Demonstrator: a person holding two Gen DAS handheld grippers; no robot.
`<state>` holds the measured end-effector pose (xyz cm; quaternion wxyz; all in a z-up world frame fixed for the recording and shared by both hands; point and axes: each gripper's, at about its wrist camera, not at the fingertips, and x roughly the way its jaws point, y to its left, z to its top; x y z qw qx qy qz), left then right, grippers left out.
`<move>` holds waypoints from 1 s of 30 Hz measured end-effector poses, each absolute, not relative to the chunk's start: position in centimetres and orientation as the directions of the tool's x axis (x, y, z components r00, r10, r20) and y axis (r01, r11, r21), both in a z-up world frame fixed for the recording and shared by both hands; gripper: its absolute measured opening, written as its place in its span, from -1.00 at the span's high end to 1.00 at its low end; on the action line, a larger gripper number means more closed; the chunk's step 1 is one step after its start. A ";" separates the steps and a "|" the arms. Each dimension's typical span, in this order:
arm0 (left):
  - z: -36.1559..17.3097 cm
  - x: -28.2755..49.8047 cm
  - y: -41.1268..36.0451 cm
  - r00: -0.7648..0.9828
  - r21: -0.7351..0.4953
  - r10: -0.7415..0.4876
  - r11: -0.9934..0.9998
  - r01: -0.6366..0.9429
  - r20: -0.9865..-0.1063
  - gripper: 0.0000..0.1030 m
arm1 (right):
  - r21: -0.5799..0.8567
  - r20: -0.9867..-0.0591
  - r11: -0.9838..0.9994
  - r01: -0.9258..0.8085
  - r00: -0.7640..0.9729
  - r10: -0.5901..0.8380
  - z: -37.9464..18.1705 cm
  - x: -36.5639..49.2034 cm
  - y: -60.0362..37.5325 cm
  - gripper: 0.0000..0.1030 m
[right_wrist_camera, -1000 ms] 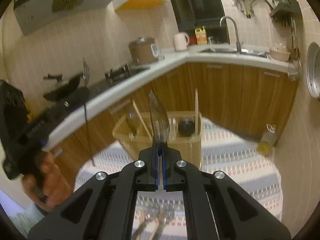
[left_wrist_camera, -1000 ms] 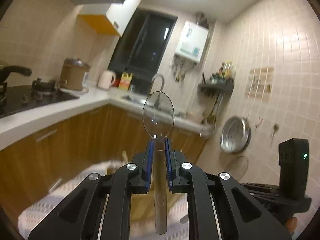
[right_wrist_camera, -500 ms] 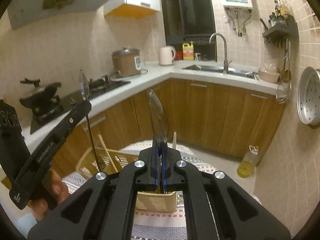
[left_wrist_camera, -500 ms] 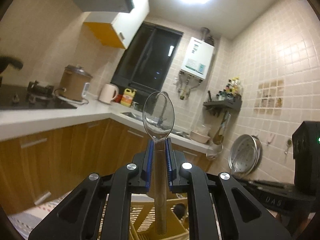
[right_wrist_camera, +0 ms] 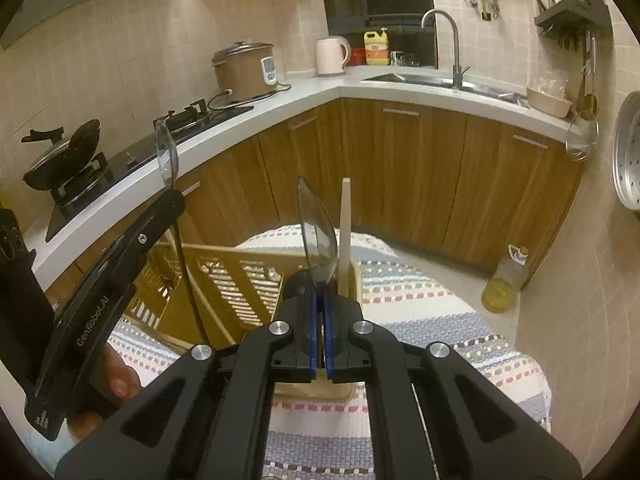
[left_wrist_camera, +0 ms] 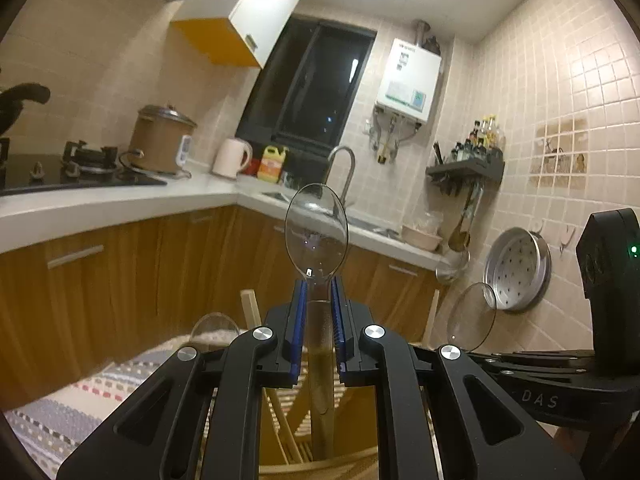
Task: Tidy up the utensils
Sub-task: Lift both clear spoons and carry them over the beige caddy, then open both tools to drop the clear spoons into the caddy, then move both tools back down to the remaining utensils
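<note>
Left wrist view: the left gripper, matte black with ribbed blue pads, pinches the flat handle of a clear plastic spoon. The glossy oval bowl stands upright above the fingertips, with the kitchen window and tap showing through it. The handle runs down between the jaws toward a slatted wooden utensil basket directly below. A pale wooden stick stands in the basket, beside the rounded bowl of another clear spoon. At right, the right gripper holds a second clear spoon by its neck, bowl up. The basket sits on a woven striped cloth.

Right wrist view: the right gripper has its blue pads pressed tight on the thin edge of its clear spoon, seen side-on as a curved sliver. Just beyond it is the light wooden basket, its walls cut with rows of slots, with a flat wooden stick upright in the near compartment. At left, a hand carries the left gripper, whose spoon hangs handle-down over the basket's far side. The cloth is nubbly, banded blue, white and red.
</note>
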<state>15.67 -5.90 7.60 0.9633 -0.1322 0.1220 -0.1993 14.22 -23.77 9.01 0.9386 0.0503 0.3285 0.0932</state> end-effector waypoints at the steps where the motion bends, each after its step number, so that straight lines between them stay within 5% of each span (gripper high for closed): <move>1: 7.6 15.7 -5.7 0.889 -0.308 -0.417 0.885 0.350 -0.190 0.78 | 0.161 -0.607 0.976 -0.144 0.765 0.213 9.0 14.2 -23.8 0.96; 5: 7.9 15.0 -4.5 0.888 -0.309 -0.418 0.885 0.349 -0.194 0.30 | 0.190 -0.606 0.968 -0.163 0.757 0.246 9.4 13.5 -24.1 0.95; 10: 8.8 13.5 -3.6 0.883 -0.292 -0.428 0.884 0.365 -0.194 0.24 | 0.185 -0.604 0.967 -0.173 0.757 0.251 9.9 11.8 -24.1 0.91; 13: 9.2 12.6 -2.8 0.880 -0.293 -0.433 0.882 0.369 -0.197 0.21 | 0.205 -0.596 0.961 -0.183 0.756 0.271 10.2 10.7 -24.5 0.42; 14: 9.3 12.2 -2.4 0.879 -0.294 -0.433 0.882 0.368 -0.200 0.18 | 0.212 -0.591 0.960 -0.184 0.758 0.276 10.3 10.5 -24.6 0.09; 15: 9.4 11.9 -2.1 0.877 -0.295 -0.434 0.882 0.368 -0.204 0.18 | 0.214 -0.584 0.960 -0.180 0.764 0.274 10.5 10.1 -24.7 0.05; 24: 9.5 8.5 0.1 0.848 -0.285 -0.446 0.885 0.368 -0.287 0.16 | 0.169 -0.605 0.968 -0.183 0.757 0.249 11.1 6.1 -24.0 0.05; 30: 6.6 7.2 -0.1 0.677 -0.296 -0.496 0.868 0.399 -0.544 0.13 | 0.161 -0.709 0.975 -0.154 0.669 0.223 8.7 3.8 -23.8 0.05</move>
